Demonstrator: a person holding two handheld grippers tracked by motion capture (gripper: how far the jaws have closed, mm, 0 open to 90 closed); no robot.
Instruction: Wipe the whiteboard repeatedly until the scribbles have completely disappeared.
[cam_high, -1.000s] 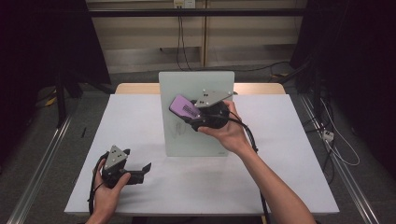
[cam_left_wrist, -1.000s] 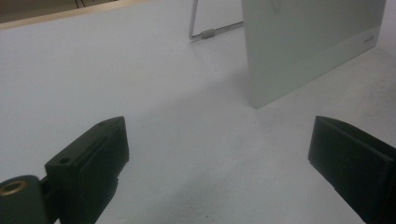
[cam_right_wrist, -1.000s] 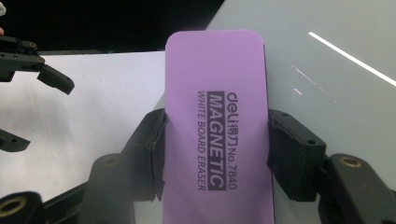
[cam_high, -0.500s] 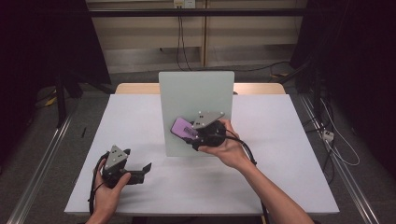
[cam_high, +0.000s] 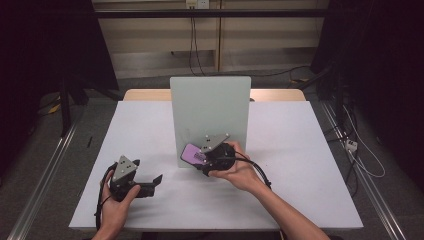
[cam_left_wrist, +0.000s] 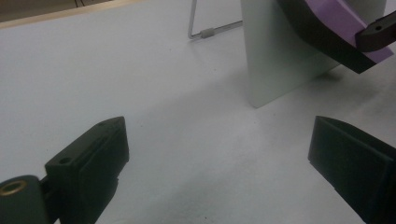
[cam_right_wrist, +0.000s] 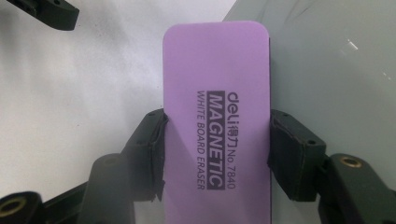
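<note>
Eraser (cam_right_wrist: 217, 126), long axis in line with the clamped right hand-held gripper (cam_high: 200, 159), seemingly touches whiteboard (cam_high: 210, 107) low; left hand-held gripper (cam_high: 152, 182) open, empty.

We are looking at a white counter (cam_high: 300, 150) standing on a grey floor (cam_high: 45, 150), with a pale wall (cam_high: 150, 45) behind, cables (cam_high: 192, 47) hanging down it, and darkness closing in on both sides.
</note>
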